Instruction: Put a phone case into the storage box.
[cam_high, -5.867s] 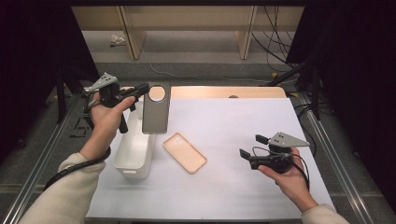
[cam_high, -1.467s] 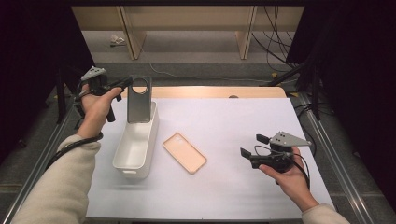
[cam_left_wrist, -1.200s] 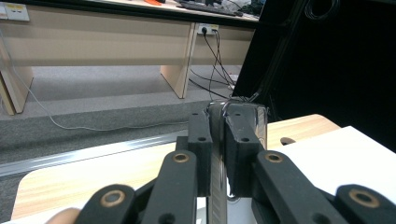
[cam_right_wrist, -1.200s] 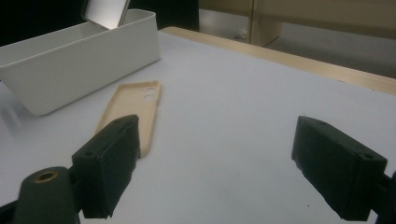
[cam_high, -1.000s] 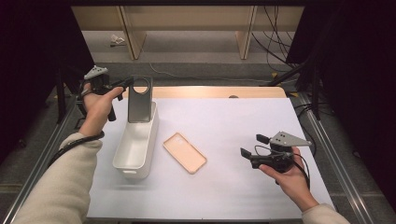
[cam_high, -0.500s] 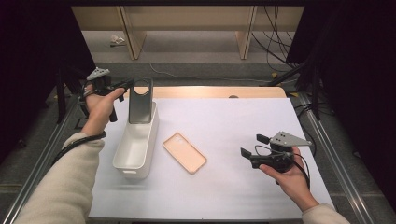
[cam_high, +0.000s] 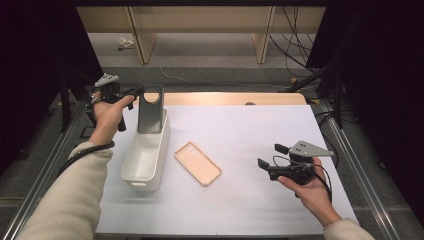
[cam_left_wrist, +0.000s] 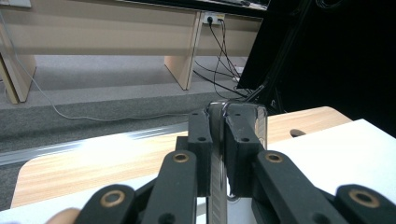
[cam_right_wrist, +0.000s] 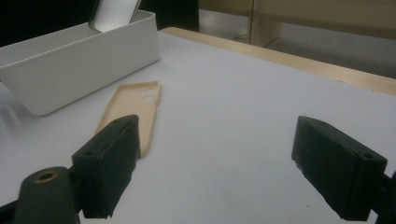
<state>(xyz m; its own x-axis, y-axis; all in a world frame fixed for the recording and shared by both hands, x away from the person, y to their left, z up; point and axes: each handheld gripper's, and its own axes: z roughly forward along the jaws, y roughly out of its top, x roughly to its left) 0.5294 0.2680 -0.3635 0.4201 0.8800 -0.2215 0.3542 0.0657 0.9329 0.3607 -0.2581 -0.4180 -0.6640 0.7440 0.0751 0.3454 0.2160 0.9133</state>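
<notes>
Step in hand, as I read it: lowering the grey phone case (cam_high: 150, 109) into the white bin (cam_high: 146, 156). Left gripper (cam_high: 141, 92) has its fingers (cam_left_wrist: 201, 140) clamped on the case's top edge; the case hangs upright, lower end already inside the bin's far end. To do it well: keep it vertical and clear of the bin's wall, sink it until it rests on the bottom, only then let go. The beige phone case (cam_high: 198, 163) lies flat on the tabletop just right of the bin. Right gripper (cam_high: 268, 159), well right of the bin, fingers spread wide, holding nothing.
</notes>
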